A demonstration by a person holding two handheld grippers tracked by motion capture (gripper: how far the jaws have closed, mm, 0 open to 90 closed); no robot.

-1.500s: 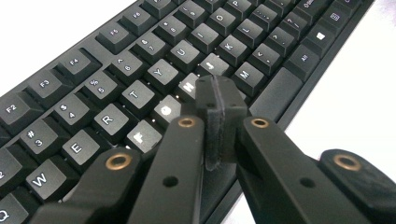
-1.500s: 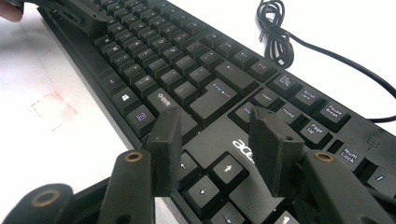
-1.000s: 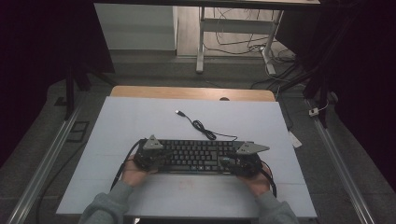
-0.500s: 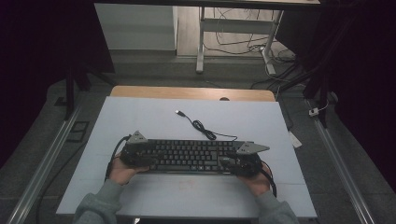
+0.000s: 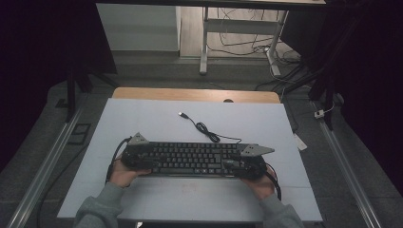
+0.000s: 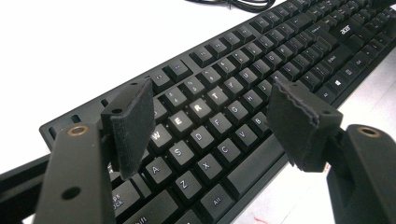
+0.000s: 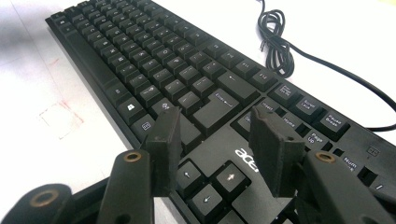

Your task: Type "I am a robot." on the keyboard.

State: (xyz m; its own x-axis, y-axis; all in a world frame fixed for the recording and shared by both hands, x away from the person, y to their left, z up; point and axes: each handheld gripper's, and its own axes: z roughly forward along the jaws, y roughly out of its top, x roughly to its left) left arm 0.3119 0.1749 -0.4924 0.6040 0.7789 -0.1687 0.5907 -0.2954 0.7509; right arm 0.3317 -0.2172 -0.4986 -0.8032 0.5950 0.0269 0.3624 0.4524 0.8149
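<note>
- I have the black keyboard (image 5: 195, 159) lying flat near the front middle of the white table (image 5: 142, 118), its cable (image 5: 209, 133) trailing away to the far side.
- My left gripper (image 6: 210, 121) hovers over its left end, jaws wide apart, gripping nothing.
- My right gripper (image 7: 215, 140) sits over the right end, jaws parted, also empty.
</note>
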